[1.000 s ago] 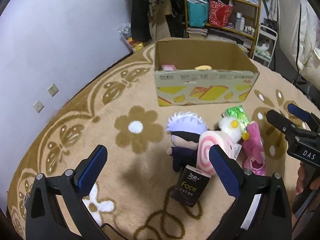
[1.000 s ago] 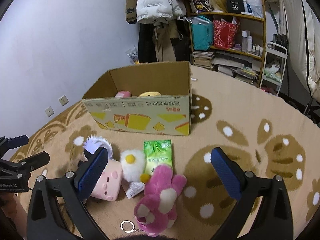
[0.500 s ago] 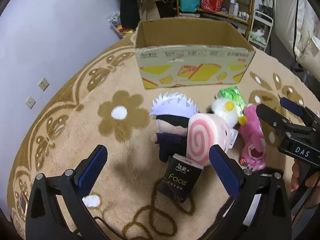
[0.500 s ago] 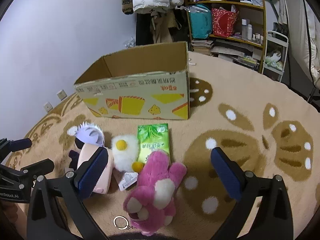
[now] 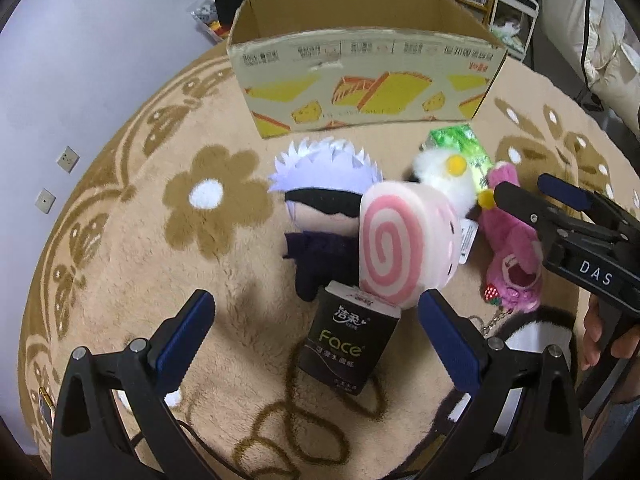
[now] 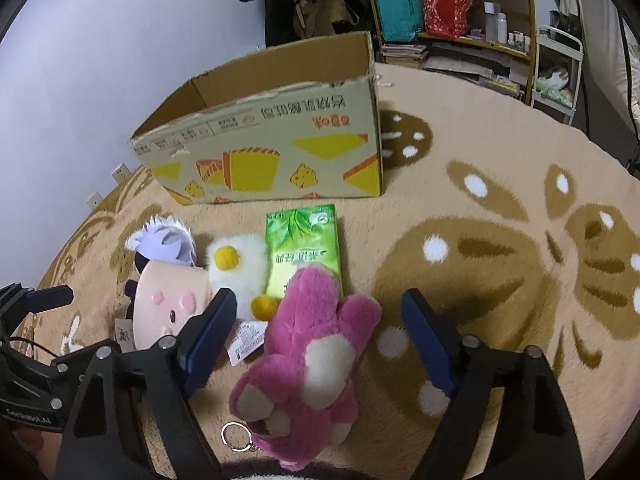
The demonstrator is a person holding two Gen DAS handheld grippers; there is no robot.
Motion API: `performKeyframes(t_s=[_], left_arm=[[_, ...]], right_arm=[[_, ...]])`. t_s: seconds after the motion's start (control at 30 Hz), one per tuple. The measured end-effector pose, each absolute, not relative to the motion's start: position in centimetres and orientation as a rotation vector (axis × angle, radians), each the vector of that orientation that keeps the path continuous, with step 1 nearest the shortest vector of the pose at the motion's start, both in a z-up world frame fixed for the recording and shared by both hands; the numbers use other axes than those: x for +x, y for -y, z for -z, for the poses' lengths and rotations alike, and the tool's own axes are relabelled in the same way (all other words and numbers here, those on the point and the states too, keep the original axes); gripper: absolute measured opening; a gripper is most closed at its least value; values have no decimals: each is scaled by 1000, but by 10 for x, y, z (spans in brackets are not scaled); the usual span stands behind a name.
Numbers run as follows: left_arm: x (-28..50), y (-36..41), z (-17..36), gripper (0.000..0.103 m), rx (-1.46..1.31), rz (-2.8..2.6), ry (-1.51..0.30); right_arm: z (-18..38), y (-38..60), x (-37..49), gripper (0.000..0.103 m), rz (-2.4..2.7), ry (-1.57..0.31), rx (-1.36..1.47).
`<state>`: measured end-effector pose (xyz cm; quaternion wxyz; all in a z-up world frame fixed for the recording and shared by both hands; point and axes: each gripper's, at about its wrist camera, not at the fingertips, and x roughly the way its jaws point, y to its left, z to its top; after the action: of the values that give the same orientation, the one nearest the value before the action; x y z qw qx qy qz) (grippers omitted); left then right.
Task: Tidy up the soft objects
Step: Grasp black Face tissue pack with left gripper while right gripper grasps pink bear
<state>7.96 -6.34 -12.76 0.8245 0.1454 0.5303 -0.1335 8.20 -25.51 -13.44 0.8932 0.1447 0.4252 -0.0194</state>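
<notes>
The pink bear (image 6: 308, 356) lies in front of the cardboard box (image 6: 272, 152), long axis pointing toward it. The right claw (image 6: 320, 340) straddles it, jaws closing, not yet gripping.

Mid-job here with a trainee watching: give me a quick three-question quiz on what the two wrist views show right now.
1. True or false: the pink plush bear lies between the jaws of the right gripper.
2. Which item lies nearest the left gripper? A) green tissue pack B) black tissue pack C) cardboard box
3. Fill in: the swirl roll plush leans against the ____-haired doll.

Key: 1 true, its jaws are closing but not yet pressing; 2 B; 3 white.
</notes>
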Motion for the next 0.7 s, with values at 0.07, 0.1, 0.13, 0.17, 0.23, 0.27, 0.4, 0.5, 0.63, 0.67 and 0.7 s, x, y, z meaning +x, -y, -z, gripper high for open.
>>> performKeyframes(t_s=[0.07,0.1,0.13,0.17,0.23,0.27,0.4,0.5,0.63,0.67,0.7], left_arm=[[81,63,131,101,306,280,-1140],[82,63,133,101,308,284,-1151],[83,64,135,101,312,289,-1161],[83,65,138,101,318,292,-1170],[83,68,143,101,334,299,-1185],[83,70,145,101,341,302,-1190],[81,73,148,99,356,314,-1198],[81,74,151,89,370,319,-1215],[79,76,155,82,387,326,-1229],[79,76,155,79,389,330,-1231],[79,76,156,76,389,331,-1232]], right_arm=[[137,254,82,85,35,-893,296],[138,253,83,84,33,-899,293],[139,252,83,82,33,-902,291],[140,252,83,77,32,-904,291],[142,252,84,76,28,-909,292],[144,251,84,75,29,-915,291],[151,251,86,74,29,-941,301],[153,251,87,70,28,-947,304],[155,250,87,70,21,-950,306],[155,249,88,70,21,-951,306],[155,249,88,70,20,-952,306]])
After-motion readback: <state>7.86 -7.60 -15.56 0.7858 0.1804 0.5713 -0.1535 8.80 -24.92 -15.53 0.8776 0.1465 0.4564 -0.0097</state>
